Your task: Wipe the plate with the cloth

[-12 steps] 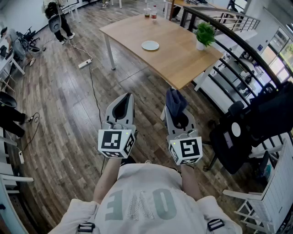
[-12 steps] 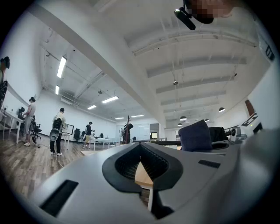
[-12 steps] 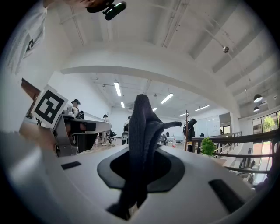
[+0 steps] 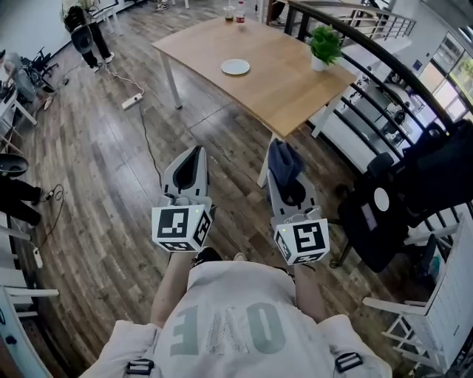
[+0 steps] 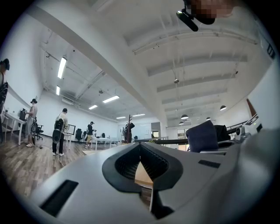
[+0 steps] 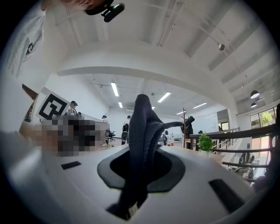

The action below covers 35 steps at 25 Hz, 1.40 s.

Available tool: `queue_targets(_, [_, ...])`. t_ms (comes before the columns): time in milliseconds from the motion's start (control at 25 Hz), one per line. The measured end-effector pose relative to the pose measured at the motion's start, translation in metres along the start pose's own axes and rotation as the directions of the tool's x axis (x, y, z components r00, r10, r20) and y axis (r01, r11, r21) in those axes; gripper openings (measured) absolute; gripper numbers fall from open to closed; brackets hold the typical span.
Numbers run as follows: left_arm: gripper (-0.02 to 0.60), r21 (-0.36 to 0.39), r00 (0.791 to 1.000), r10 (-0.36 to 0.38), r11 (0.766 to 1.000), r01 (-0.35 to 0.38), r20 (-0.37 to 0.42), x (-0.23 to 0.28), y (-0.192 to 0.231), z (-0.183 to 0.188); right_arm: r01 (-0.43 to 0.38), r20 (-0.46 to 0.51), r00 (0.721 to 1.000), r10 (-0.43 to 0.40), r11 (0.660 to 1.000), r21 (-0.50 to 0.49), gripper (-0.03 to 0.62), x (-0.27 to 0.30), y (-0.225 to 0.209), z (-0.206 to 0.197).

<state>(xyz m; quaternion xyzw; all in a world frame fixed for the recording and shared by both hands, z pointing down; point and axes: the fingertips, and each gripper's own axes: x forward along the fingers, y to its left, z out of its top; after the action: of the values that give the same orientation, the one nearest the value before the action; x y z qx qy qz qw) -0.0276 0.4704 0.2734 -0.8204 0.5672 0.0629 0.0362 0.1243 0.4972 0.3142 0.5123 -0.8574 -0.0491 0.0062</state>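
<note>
A white plate (image 4: 235, 67) lies on the wooden table (image 4: 281, 88) far ahead of me. My right gripper (image 4: 283, 159) is shut on a dark blue cloth (image 4: 284, 164), which sticks out past its tip; in the right gripper view the cloth (image 6: 141, 140) stands up between the jaws. My left gripper (image 4: 195, 158) is shut with nothing in it, its jaws meeting at the tip (image 5: 140, 151). Both grippers are held out level over the wooden floor, well short of the table.
A potted plant (image 4: 325, 46) stands at the table's right edge, with bottles (image 4: 235, 12) at its far end. A black railing (image 4: 369, 66) runs along the right and a dark office chair (image 4: 384, 207) sits near my right side. A power strip and cable (image 4: 133, 101) lie on the floor left; people stand at far left.
The table and plate sit slightly higher and further left in the head view, and both grippers have shifted a little with it. Their jaws stay shut.
</note>
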Motion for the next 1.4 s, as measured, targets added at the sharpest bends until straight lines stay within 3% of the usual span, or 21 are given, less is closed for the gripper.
queue_targets(200, [0.008,0.040,1.000,0.015,0.999,-0.015,0.006,-0.003,0.000,0.001,-0.016,-0.005,1.000,0.016,1.000,0.022,0.060,-0.001,-0.004,-0.009])
queue_targets(400, [0.008,0.004,0.999,0.054,0.999,-0.054,-0.003,-0.012,0.010,-0.008,-0.056,-0.044,0.997,0.060,0.995,0.085,0.060,0.008,0.009,-0.031])
queue_targets(560, [0.008,0.023,0.998,0.060,0.998,-0.060,-0.024,-0.001,0.025,-0.015,-0.084,-0.062,0.994,0.089,0.993,0.082,0.060,0.027,0.015,-0.038])
queue_targets(720, [0.007,0.012,0.997,0.065,0.998,-0.065,-0.039,0.023,0.046,-0.020,-0.089,-0.073,0.993,0.095,0.992,0.085,0.060,0.052,0.016,-0.038])
queue_targets(1040, [0.007,-0.014,0.999,0.003,1.000,-0.003,-0.035,0.089,0.053,-0.037,-0.024,-0.082,0.996,0.030,0.997,0.073,0.060,0.096,-0.031,-0.044])
queue_targets(1400, [0.006,-0.015,0.998,-0.020,1.000,0.019,-0.061,0.191,0.110,-0.056,-0.023,-0.121,0.992,0.026,0.999,0.022,0.060,0.202,-0.064,-0.044])
